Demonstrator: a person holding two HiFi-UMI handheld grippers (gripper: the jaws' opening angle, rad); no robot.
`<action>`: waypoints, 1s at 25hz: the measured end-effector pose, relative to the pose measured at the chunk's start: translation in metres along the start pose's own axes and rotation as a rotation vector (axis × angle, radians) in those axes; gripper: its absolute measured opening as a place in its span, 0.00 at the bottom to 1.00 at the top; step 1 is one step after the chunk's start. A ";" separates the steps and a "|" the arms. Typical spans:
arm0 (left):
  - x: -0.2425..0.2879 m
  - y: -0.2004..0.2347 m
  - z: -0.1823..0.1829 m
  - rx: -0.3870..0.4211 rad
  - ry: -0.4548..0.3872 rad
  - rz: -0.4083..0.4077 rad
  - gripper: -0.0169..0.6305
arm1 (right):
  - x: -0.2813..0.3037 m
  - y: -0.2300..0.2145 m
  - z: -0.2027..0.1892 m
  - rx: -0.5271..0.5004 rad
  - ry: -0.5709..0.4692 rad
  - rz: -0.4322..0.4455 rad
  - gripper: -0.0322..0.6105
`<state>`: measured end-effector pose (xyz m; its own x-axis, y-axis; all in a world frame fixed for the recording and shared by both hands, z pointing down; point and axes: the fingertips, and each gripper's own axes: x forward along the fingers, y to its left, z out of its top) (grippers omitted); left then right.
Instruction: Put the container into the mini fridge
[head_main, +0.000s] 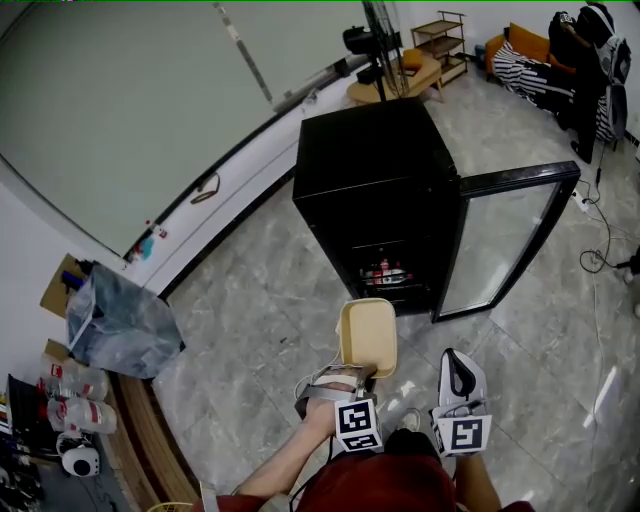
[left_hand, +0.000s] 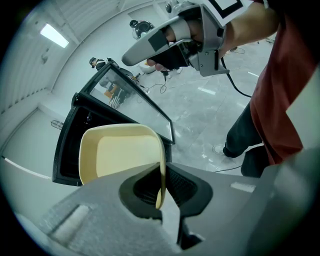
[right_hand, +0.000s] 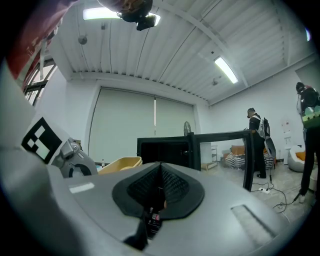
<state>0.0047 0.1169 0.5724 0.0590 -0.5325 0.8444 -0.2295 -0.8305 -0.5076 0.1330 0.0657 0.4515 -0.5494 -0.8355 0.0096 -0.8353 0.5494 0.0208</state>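
A pale yellow, empty container (head_main: 368, 335) hangs above the floor just in front of the black mini fridge (head_main: 380, 180). The fridge's glass door (head_main: 510, 240) is swung open to the right. My left gripper (head_main: 362, 372) is shut on the container's near rim. In the left gripper view the rim (left_hand: 161, 185) is pinched between the pads, and the container (left_hand: 120, 152) tilts toward the fridge (left_hand: 70, 145). My right gripper (head_main: 455, 358) is beside it on the right, shut and holding nothing. In the right gripper view, the right gripper (right_hand: 161, 186) faces the fridge opening (right_hand: 165, 152).
Cans (head_main: 385, 272) stand on a shelf inside the fridge. A grey plastic bag (head_main: 120, 325), a cardboard box and bottles lie at the left wall. A low table (head_main: 400, 75), a shelf and a sofa stand beyond the fridge. Cables (head_main: 600, 250) run over the floor at right, where people (right_hand: 257, 145) stand.
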 end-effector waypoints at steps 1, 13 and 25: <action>0.003 0.006 0.002 0.000 -0.001 0.003 0.06 | 0.005 -0.003 0.001 -0.004 -0.001 0.005 0.05; 0.051 0.055 0.009 -0.010 -0.043 -0.014 0.06 | 0.058 -0.022 -0.009 -0.023 0.036 -0.001 0.05; 0.119 0.139 -0.007 0.051 -0.130 -0.050 0.06 | 0.152 -0.029 0.001 -0.048 0.068 -0.090 0.05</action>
<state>-0.0272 -0.0601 0.6033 0.1956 -0.5039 0.8413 -0.1739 -0.8621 -0.4760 0.0738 -0.0770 0.4510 -0.4681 -0.8807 0.0729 -0.8782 0.4727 0.0723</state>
